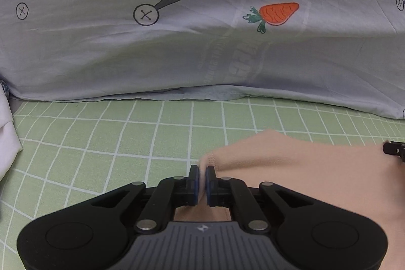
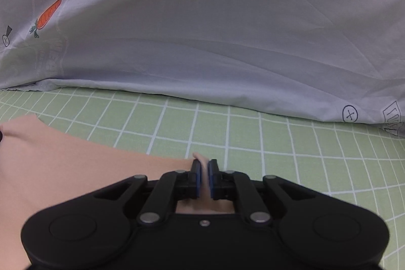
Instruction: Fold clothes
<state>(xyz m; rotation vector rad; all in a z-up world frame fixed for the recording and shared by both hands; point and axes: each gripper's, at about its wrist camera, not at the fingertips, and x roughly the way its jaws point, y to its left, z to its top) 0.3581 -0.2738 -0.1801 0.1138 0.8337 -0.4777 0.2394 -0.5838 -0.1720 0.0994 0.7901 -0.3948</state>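
A peach-pink garment (image 1: 303,168) lies on the green checked sheet (image 1: 114,138). My left gripper (image 1: 202,170) is shut on the garment's left edge, with fabric pinched between the blue pads. In the right wrist view the same garment (image 2: 76,163) spreads to the left. My right gripper (image 2: 204,163) is shut on the garment's right edge, with a fold of cloth poking up between the pads. The tip of the right gripper (image 1: 395,149) shows at the right edge of the left wrist view.
A pale blue quilt (image 1: 202,29) with a carrot print (image 1: 277,13) and button prints is heaped along the far side; it also fills the back of the right wrist view (image 2: 227,29). A white cloth (image 1: 7,141) lies at the left edge.
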